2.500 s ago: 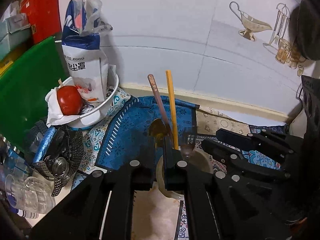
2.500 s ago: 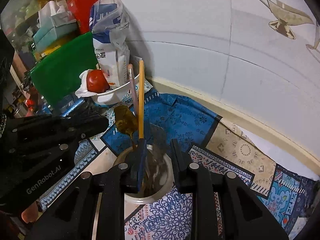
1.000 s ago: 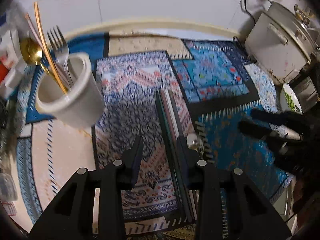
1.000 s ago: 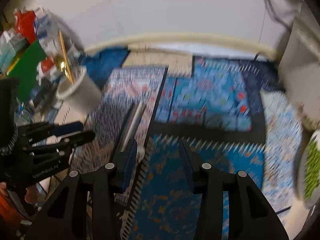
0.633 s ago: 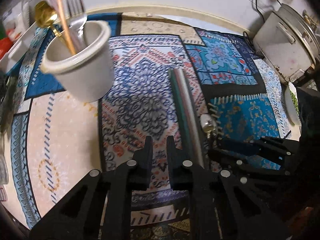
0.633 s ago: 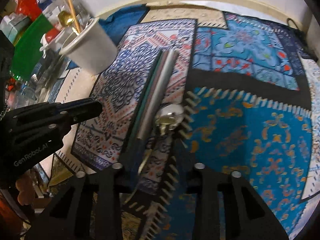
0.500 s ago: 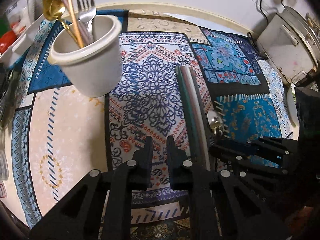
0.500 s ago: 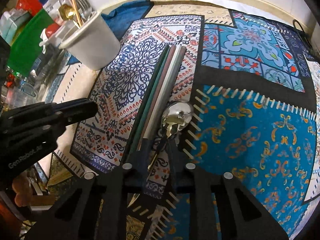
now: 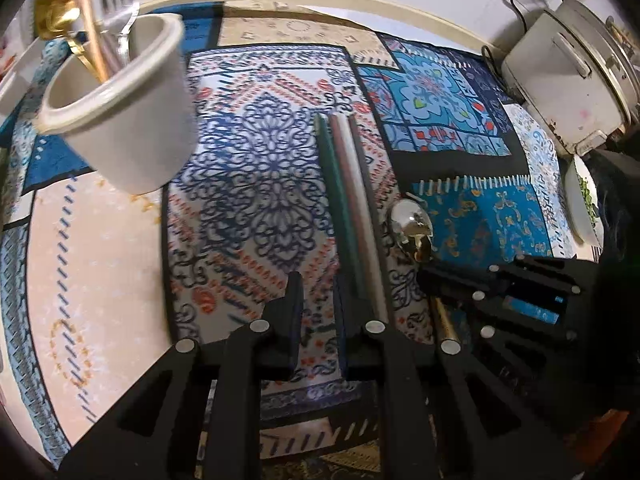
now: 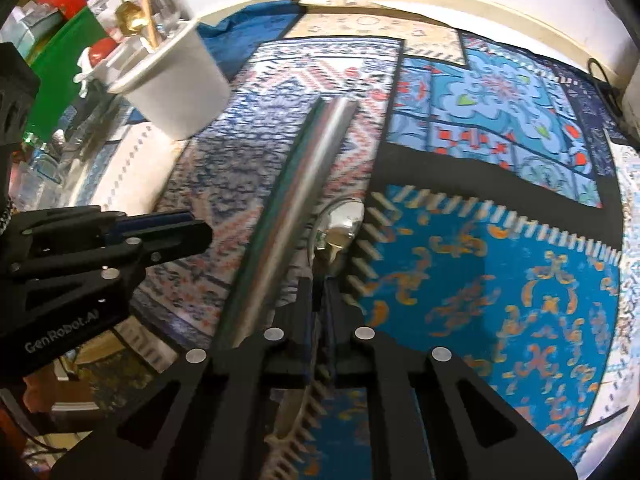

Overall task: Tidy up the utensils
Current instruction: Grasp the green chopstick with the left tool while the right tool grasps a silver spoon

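The silver spoon lies bowl-up on the patterned cloth covering the table, and the right claw is down on its neck, jaws pressed together and pinching the handle just below the bowl — a grip low on the neck, likely so the spoon lifts without swinging. Just beside the spoon, on its far side from the blue patch, a bundle of chopsticks lies straight and parallel, green, silver and dark sticks touching one another, waiting their turn. The left claw hangs over the near end of that bundle, jaws nearly together with only a slit between them; nothing sits in that slit, though its right finger looks to rest against the sticks' near ends. Well beyond the spoon, toward the wall, stands the white holder cup, already carrying a gold spoon, a fork and a pale stick — surely where this spoon belongs. On the spoon's other side, far off at the table's edge, sits a rice cooker.
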A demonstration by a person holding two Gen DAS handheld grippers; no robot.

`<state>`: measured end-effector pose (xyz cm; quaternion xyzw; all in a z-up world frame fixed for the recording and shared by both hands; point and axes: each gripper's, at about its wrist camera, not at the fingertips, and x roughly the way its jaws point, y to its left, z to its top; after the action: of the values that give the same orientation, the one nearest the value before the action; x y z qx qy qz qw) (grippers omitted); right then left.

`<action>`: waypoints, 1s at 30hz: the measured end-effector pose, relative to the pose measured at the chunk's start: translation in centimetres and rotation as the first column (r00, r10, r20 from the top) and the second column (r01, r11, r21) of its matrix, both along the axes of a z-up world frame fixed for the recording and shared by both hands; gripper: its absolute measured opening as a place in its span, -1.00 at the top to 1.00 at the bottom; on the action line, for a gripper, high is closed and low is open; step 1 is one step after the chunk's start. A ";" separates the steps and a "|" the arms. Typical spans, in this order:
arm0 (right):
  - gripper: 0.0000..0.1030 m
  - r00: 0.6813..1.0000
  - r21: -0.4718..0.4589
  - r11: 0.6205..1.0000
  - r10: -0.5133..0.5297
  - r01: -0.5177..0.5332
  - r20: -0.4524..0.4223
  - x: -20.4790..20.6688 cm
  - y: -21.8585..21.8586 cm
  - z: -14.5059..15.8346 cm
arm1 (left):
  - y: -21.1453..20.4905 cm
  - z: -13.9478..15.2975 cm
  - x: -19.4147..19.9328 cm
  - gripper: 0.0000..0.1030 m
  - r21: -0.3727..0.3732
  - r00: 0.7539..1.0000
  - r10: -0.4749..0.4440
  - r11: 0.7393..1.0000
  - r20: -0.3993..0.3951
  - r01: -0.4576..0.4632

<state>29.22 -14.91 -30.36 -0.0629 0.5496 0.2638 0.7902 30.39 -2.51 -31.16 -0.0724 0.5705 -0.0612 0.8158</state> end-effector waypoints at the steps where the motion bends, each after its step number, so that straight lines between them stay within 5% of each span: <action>1: 0.90 1.000 -0.009 1.000 -0.003 0.003 0.005 0.3 -0.5 0.0 | -0.2 -0.2 0.3 0.76 0.000 1.000 -0.006 1.000 -0.003 0.006; 18: 0.90 1.000 -0.025 1.000 -0.017 0.017 0.011 2.5 -2.8 0.3 | -0.6 -1.4 3.7 0.76 -0.005 0.999 0.028 1.000 -0.029 -0.028; 30: 0.90 1.000 -0.007 1.000 -0.023 0.024 0.016 2.7 -2.8 0.0 | -3.1 -1.6 5.8 0.91 0.185 1.000 -0.019 0.983 -0.003 0.019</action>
<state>31.92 -17.67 -30.33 -0.0615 0.5450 0.2519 0.7973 36.19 -5.61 -32.79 0.0089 0.5747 -0.0159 0.8182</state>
